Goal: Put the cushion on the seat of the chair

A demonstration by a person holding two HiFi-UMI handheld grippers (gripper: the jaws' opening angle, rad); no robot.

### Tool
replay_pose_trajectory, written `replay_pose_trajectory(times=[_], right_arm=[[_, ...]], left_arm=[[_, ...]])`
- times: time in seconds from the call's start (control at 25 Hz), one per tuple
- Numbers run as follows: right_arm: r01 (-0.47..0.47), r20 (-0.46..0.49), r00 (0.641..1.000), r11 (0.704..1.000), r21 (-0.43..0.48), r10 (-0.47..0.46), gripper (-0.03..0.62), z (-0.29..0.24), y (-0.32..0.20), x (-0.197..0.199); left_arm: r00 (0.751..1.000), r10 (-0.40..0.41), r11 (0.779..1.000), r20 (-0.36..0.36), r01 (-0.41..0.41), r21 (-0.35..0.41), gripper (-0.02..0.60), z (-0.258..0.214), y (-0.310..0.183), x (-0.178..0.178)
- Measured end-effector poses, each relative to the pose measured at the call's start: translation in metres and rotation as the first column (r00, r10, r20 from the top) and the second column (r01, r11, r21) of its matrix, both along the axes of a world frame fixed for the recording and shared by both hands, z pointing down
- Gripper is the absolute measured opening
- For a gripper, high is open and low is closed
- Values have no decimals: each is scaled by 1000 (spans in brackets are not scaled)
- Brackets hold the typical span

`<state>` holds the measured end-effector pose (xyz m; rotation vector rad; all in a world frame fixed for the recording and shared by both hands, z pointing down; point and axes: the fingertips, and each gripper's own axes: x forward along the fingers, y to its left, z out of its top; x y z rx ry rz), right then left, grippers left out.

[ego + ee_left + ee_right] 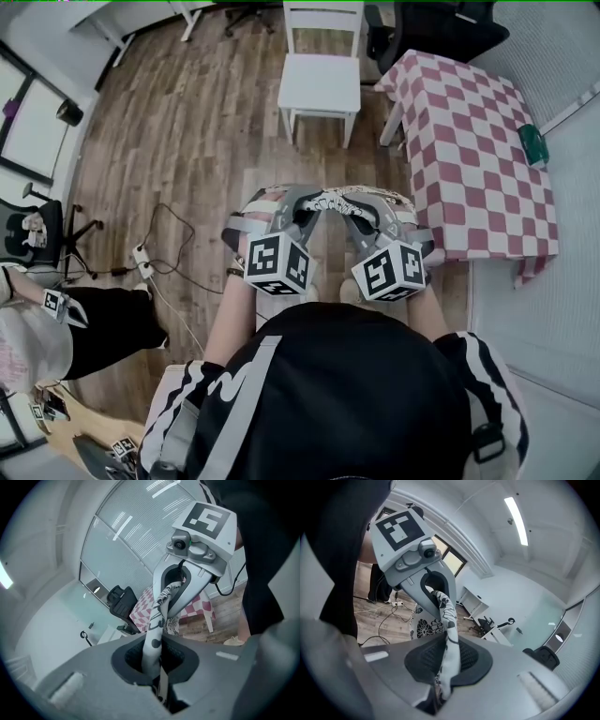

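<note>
Cushion (330,201), floral black-and-white fabric, hung in the air in front of the person, its top edge stretched between both tools. Left hand-held gripper (298,208) was clamped on that edge; right hand-held gripper (354,214) likewise. White chair (319,84) stood well ahead on the wood floor (187,141), seat bare. Checkered counter (469,141) stood just beside the chair.

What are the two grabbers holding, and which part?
The left gripper and right gripper each pinch the floral cushion by its edge.
</note>
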<state>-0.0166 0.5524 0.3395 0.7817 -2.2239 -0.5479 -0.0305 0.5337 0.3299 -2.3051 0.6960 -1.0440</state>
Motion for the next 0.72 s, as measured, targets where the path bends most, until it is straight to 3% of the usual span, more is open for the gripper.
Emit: replay_pose_trajectory(times=[0.28,0.72], right_arm=[[-8,-14,1000,1000,5,8,12,6,11,-22],[-37,-21,999,999,6,37,12,7,1,-21]], left_arm=[[999,32,999,6,-32,0,15,3,7,-20],[998,66,998,-10,-66,1,15,5,-4,-17]])
